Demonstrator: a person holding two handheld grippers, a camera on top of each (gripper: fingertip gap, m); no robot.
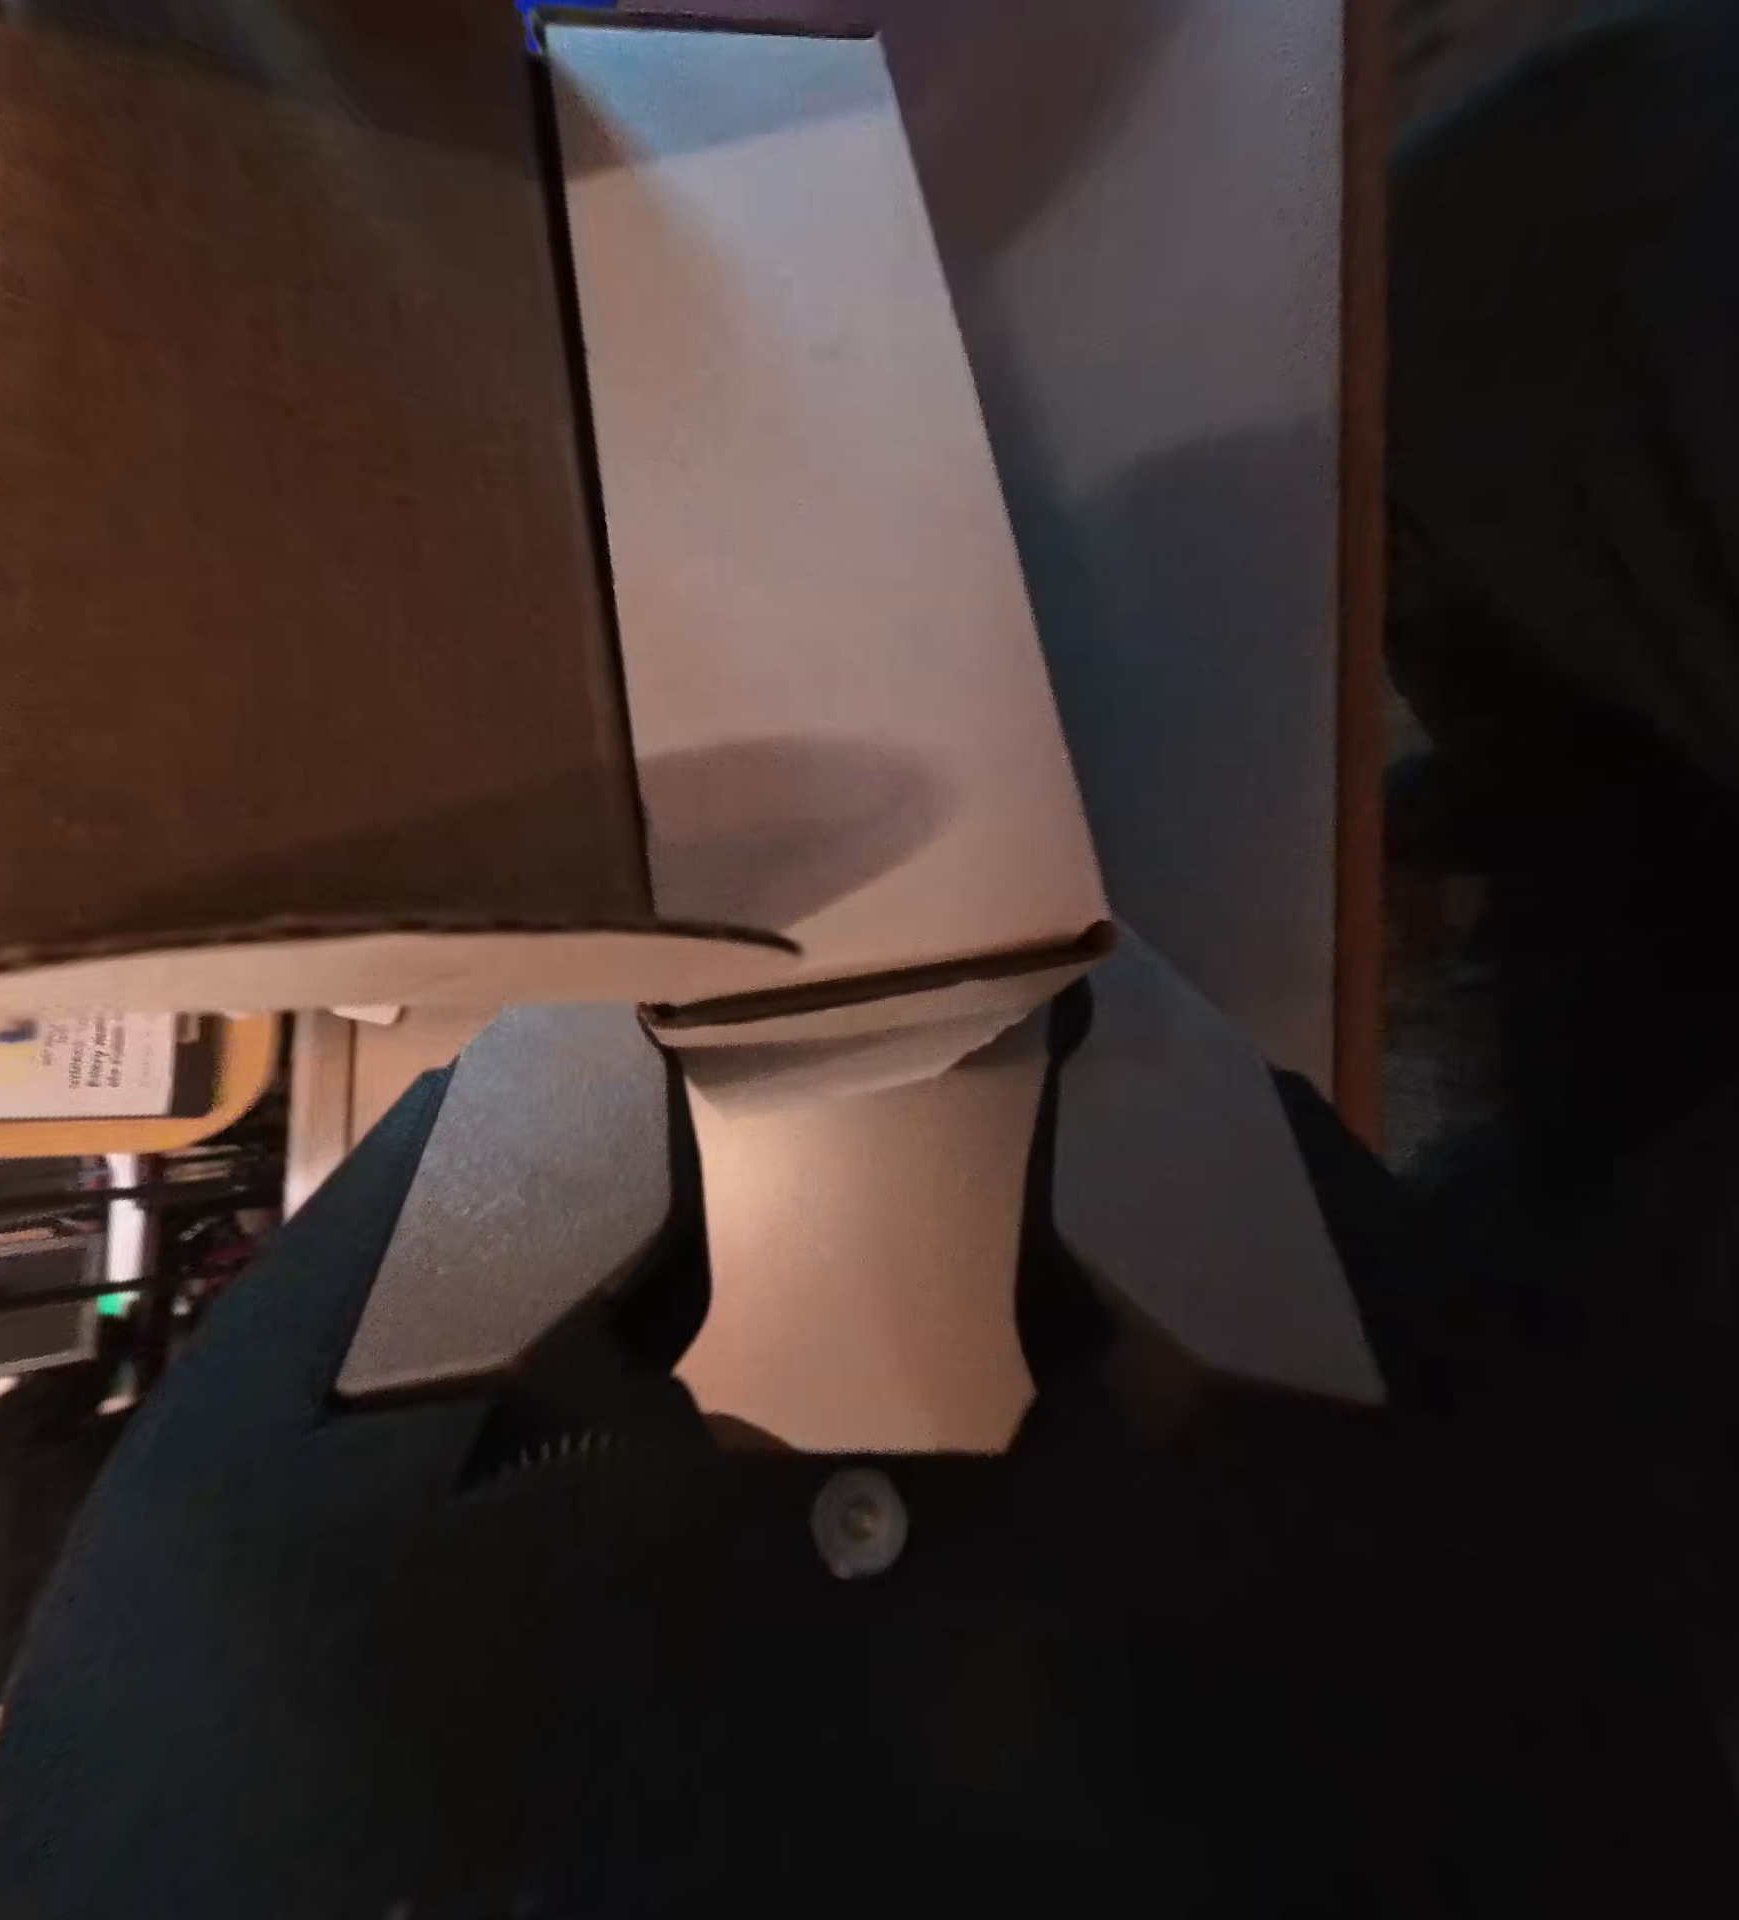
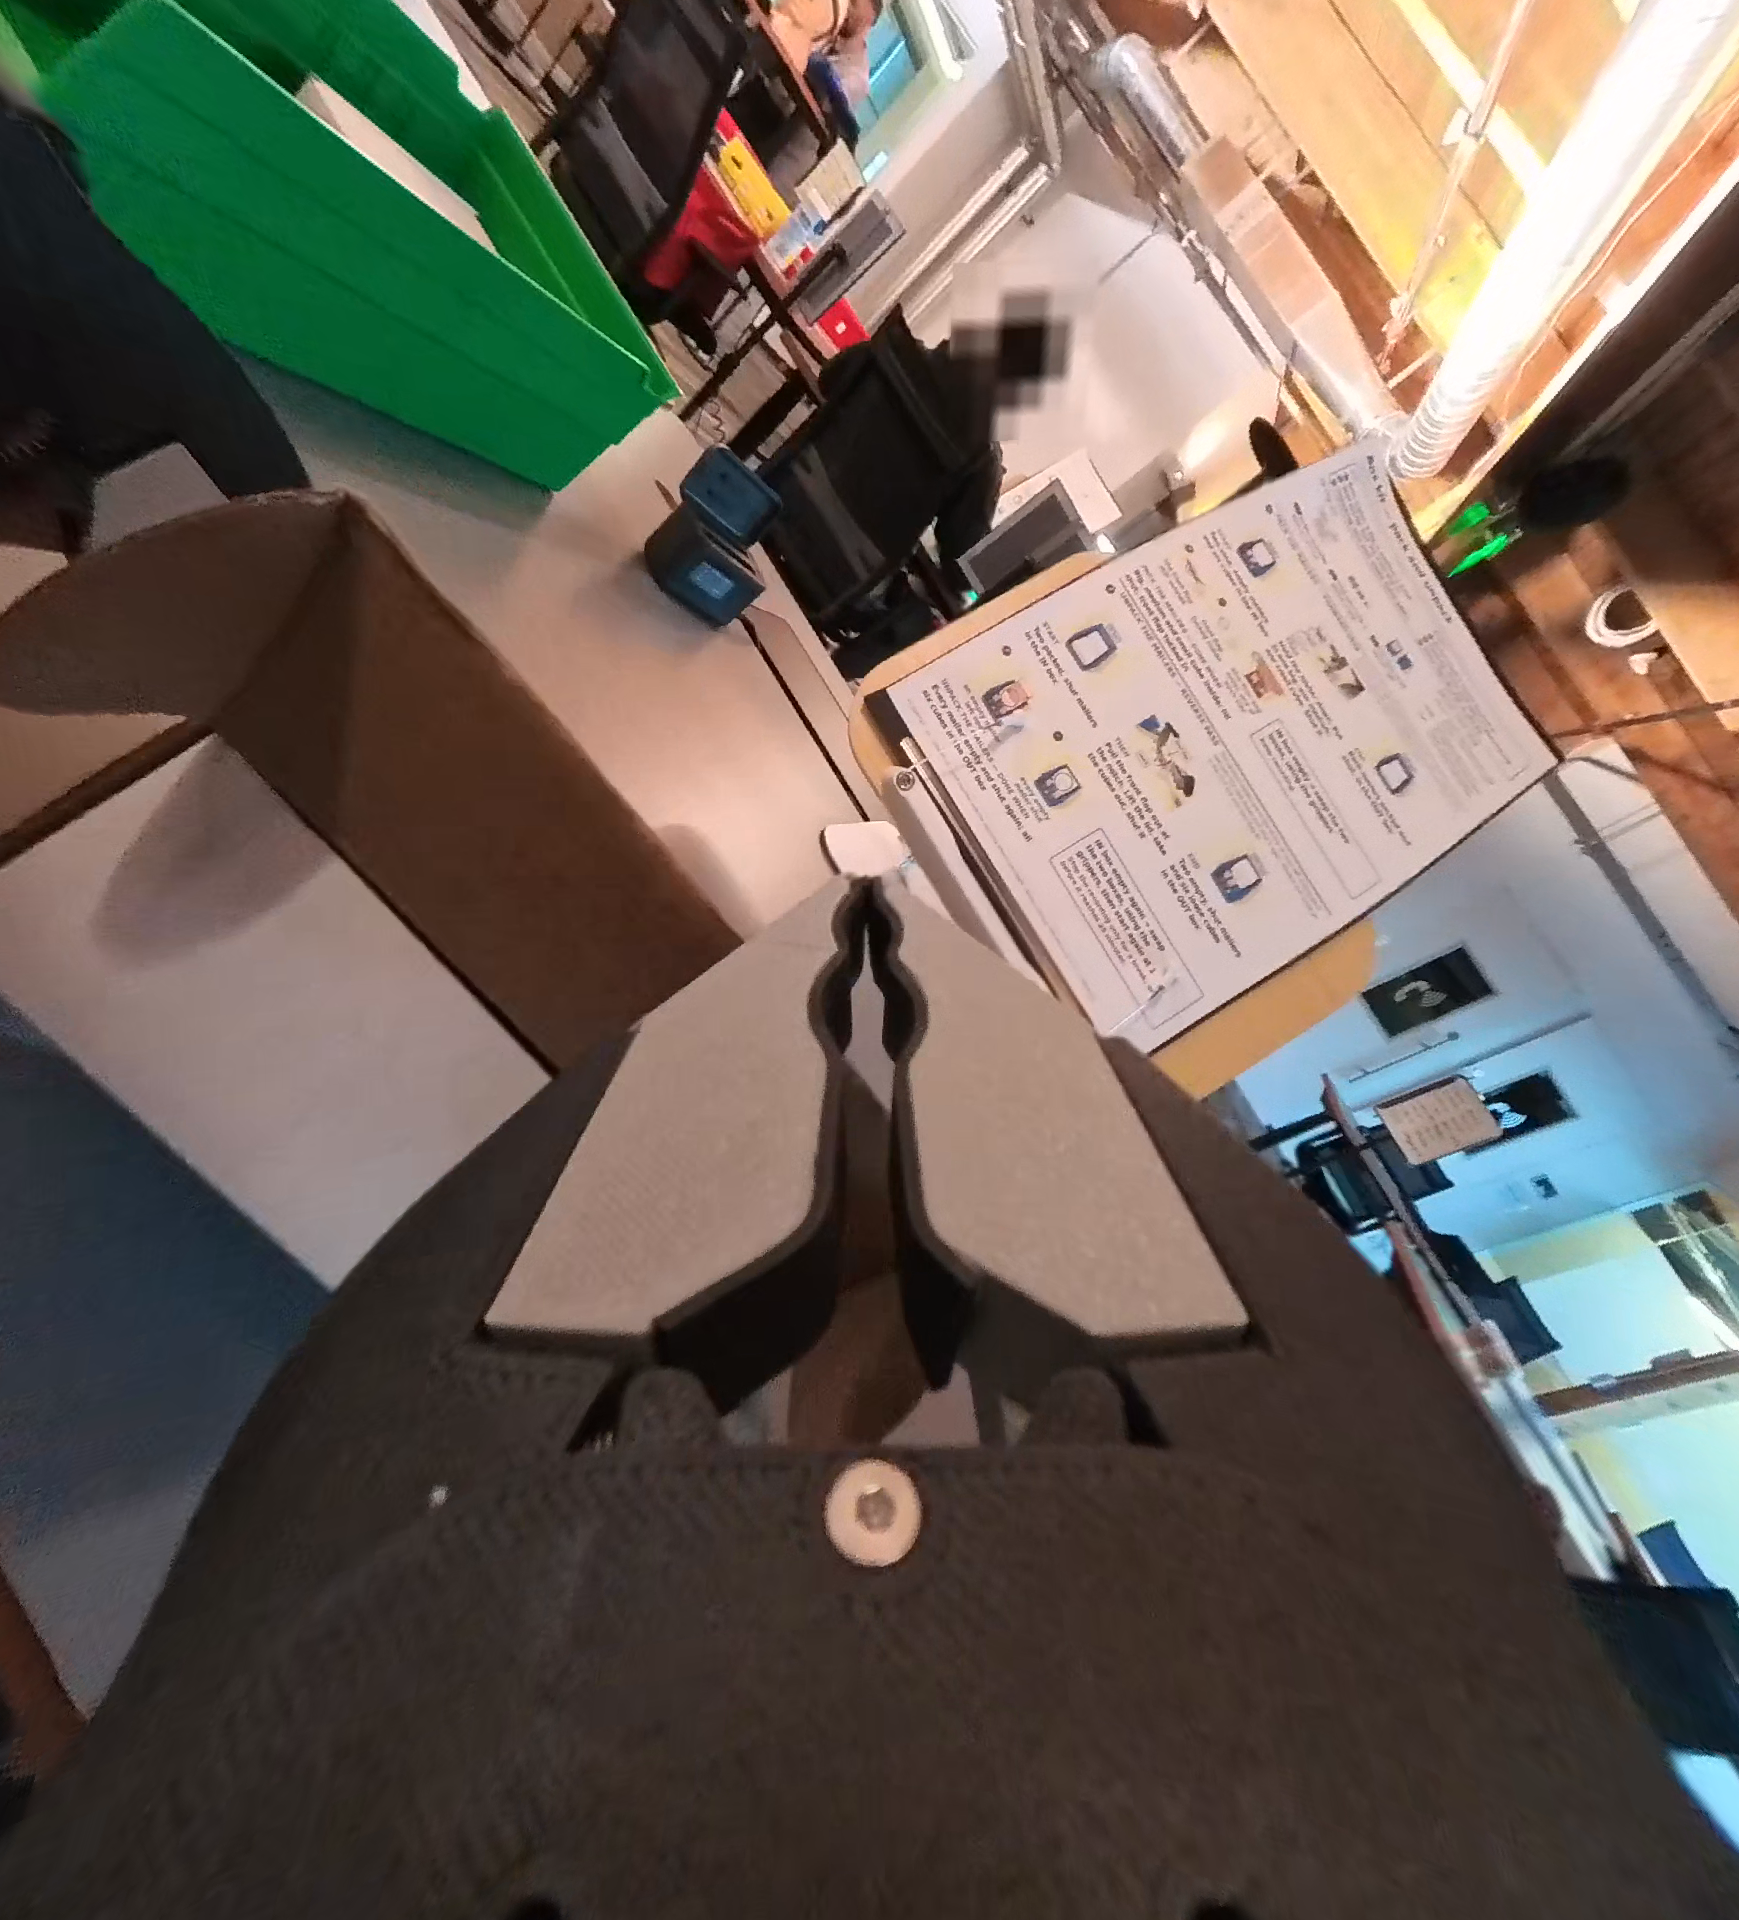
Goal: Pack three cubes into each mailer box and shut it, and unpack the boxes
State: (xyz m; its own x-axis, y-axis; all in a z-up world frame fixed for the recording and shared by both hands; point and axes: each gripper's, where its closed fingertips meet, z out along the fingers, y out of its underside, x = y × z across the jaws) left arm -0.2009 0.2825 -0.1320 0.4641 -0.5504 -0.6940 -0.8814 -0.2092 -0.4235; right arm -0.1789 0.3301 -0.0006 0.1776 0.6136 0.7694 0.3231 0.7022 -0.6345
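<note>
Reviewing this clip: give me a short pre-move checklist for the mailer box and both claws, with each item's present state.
1. Left claw has hold of the white-and-brown cardboard mailer box: ok, its fingers sit either side of a box panel edge.
2. Right claw is free to help: ok, shut on nothing, beside the box.
3. Box lid is open: ok, the brown inner face of the raised flap shows.
4. Cubes in the box: cannot tell, the interior is hidden in both views.
5. Green plastic bin is clear of the box: ok, it stands apart, farther back on the grey table.
</note>
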